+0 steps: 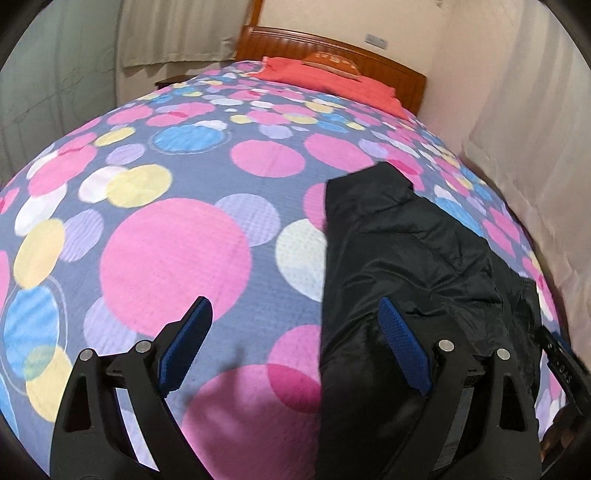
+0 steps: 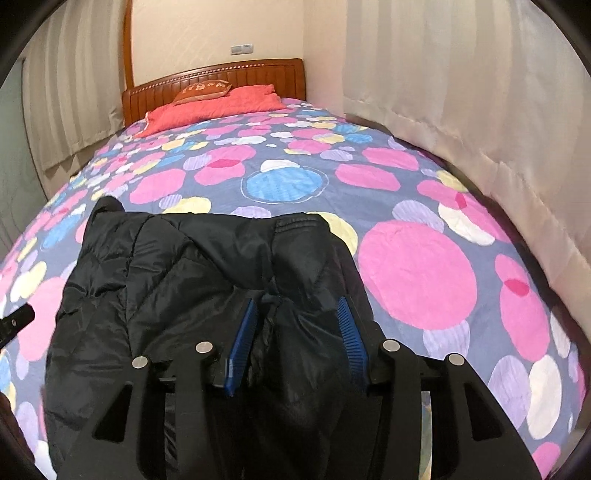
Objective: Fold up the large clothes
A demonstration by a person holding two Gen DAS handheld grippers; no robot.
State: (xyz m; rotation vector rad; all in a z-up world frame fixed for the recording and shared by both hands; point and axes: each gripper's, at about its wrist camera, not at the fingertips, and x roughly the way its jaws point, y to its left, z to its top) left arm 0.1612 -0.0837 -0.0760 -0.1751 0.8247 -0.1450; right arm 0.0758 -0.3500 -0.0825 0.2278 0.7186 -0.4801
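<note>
A black padded jacket (image 1: 406,258) lies folded on the polka-dot bedspread (image 1: 177,251); it also shows in the right wrist view (image 2: 192,266). My left gripper (image 1: 295,314) is open and empty, its jaws wide apart over the jacket's left edge, with the right finger above the fabric. My right gripper (image 2: 297,314) is open over the near end of the jacket, with a ridge of black fabric between the blue pads (image 2: 243,339); the pads stand apart from it. A corner of the left gripper (image 2: 14,323) shows at the left edge of the right wrist view.
A red blanket (image 2: 210,107) and an orange pillow (image 2: 203,90) lie at the wooden headboard (image 2: 221,75). Curtains (image 2: 461,92) hang along the right side of the bed, and more curtains (image 1: 177,33) on the left.
</note>
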